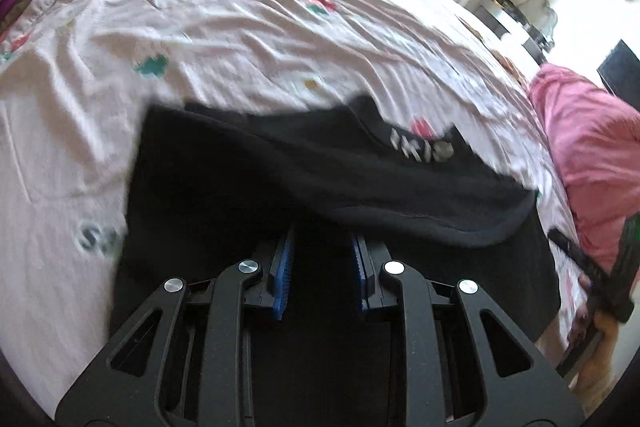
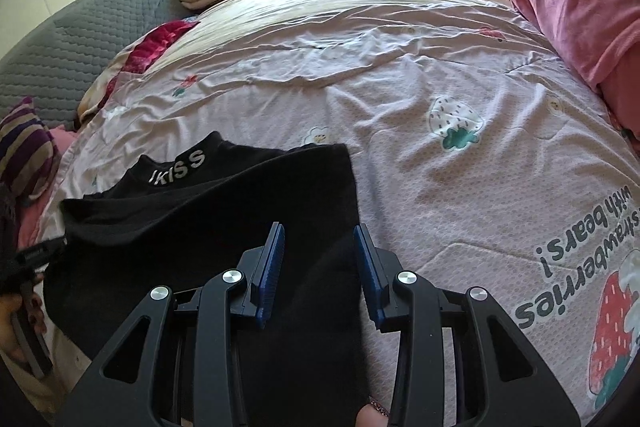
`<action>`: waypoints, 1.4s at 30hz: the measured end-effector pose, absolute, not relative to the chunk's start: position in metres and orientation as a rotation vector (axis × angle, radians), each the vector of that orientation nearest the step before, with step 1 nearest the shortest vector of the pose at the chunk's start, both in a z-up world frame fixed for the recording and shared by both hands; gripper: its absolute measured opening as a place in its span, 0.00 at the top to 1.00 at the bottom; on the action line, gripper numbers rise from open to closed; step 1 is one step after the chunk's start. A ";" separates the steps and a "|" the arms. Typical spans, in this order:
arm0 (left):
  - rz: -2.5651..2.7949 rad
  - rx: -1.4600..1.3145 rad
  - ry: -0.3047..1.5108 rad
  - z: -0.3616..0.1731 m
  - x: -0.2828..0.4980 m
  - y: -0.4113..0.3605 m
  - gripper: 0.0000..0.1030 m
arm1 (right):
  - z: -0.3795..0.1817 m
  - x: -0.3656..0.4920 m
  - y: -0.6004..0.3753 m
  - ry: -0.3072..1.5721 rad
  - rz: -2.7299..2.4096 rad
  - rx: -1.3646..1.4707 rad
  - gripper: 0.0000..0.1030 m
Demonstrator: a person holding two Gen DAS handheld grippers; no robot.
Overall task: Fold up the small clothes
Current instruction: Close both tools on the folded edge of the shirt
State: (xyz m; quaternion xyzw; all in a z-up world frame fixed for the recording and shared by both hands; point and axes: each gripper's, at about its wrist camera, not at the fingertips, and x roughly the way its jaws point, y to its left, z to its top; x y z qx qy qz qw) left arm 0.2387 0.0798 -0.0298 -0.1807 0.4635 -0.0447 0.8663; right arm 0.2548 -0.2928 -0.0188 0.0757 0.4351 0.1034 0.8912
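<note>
while a black top (image 2: pixel 208 227) with "kiss" on its collar lies half folded on the strawberry-print quilt (image 2: pixel 440 167), the left gripper (image 1: pixel 322 267) hovers over it, fingers apart and empty. the right gripper (image 2: pixel 320 267) straddles its right edge, unclenched. next, likely, pinching an edge to fold across.

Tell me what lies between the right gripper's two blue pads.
In the right wrist view, the right gripper has the black cotton top, its edge lying between them, on the pale pink printed bedsheet.

Black garment (image 2: pixel 208 219) collar reads "KISS"; bedsheet (image 2: pixel 400 67) reads "strawberries with bears!"
</note>
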 end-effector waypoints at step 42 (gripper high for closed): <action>0.019 -0.444 0.826 -0.007 0.244 0.167 1.00 | -0.038 0.320 -0.287 0.935 0.219 0.144 0.93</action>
